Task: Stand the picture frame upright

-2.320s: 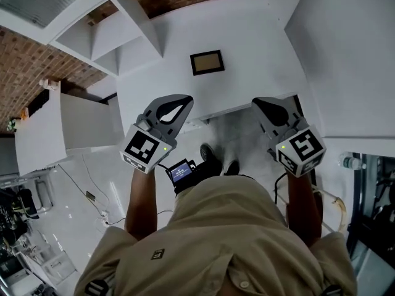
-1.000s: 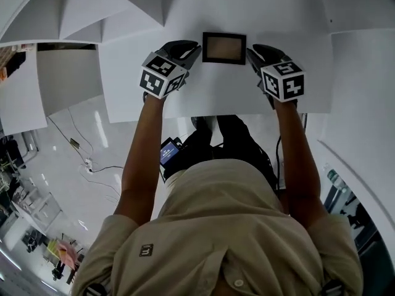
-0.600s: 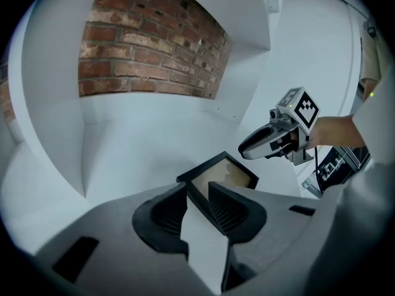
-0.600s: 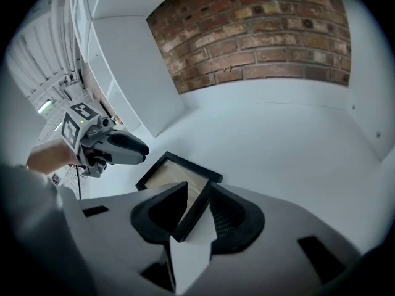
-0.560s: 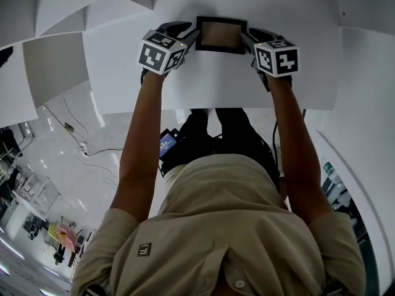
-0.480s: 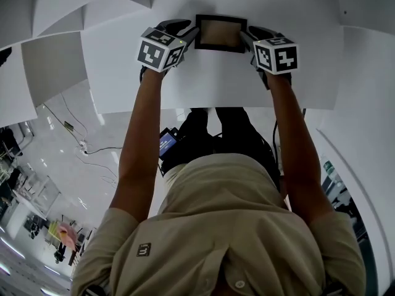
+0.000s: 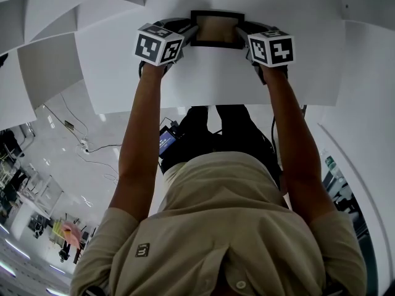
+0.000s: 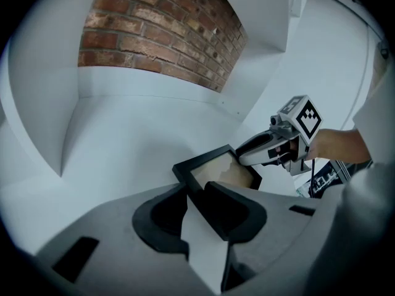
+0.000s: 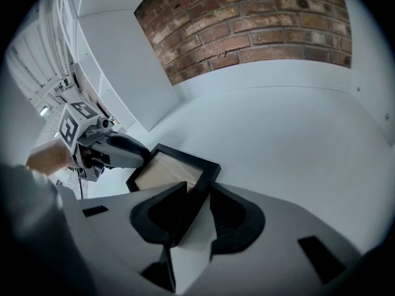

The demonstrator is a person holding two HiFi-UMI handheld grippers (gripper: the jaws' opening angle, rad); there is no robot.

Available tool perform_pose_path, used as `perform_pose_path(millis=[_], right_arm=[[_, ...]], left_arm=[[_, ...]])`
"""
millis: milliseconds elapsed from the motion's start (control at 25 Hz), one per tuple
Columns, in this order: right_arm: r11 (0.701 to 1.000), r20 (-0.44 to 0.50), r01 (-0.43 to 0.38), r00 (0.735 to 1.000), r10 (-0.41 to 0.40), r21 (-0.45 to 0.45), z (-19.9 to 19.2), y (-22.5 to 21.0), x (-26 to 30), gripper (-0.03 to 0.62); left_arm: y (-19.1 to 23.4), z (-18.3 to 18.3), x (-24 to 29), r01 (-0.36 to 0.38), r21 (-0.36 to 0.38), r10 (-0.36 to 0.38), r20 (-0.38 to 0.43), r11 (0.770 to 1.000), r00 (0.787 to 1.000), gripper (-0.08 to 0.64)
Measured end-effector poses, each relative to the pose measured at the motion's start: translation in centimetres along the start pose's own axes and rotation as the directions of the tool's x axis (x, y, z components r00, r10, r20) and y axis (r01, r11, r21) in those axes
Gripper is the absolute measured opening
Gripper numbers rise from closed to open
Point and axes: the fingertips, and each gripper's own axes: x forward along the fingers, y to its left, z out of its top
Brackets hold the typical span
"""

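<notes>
1. The picture frame (image 7: 216,29) has a black border and a tan insert. It lies face up on the white table (image 7: 216,82), toward the side far from me. It is not upright.
2. In the head view its long axis runs left to right, from one tongs to the other. Its two short sides face the tongs, and its front points up at the head camera.
3. The left tongs (image 8: 196,196) have just been opening and their jaws now stand spread. The frame's left short border runs into the gap. That border sits against the jaw nearer the frame's middle, and a strip of bare table shows between it and the outer jaw. I see no pinch.
4. The right tongs (image 9: 196,205) have also just been opening and stand spread. The frame's right short border runs between the jaws, close to the jaw on the frame's side. White table shows between the border and the outer jaw, so there is no pinch here either.
5. Both tongs slant down and away from me. Their marker cubes (image 7: 158,45) sit just outside the frame's two ends.
6. A brick wall (image 9: 247,23) stands behind the table, above a white back panel.
</notes>
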Motion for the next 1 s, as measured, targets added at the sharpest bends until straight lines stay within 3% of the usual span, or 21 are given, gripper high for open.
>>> perform_pose_path(millis=[280,640,1000], right_arm=[[0.999,0.042,0.008,0.999,-0.009,0.041,0.2,-0.4,-0.8,0.086],[0.999,0.187,-0.008,0.982,0.017,-0.048,2.6,0.9,-3.7,0.071],[0.989,0.267,-0.009,0.963,0.049,-0.148,2.0,2.9,-5.9,0.023]], left_arm=[[-0.4,-0.2,-0.1,0.01,-0.013,-0.01,0.013,1.0,1.0,0.091],[-1.3,1.4,-2.6,-0.021,0.045,0.015,0.128,0.999,0.992,0.069],[-1.6,3.5,-5.2,-0.084,0.066,0.064,0.26,0.994,0.964,0.066]])
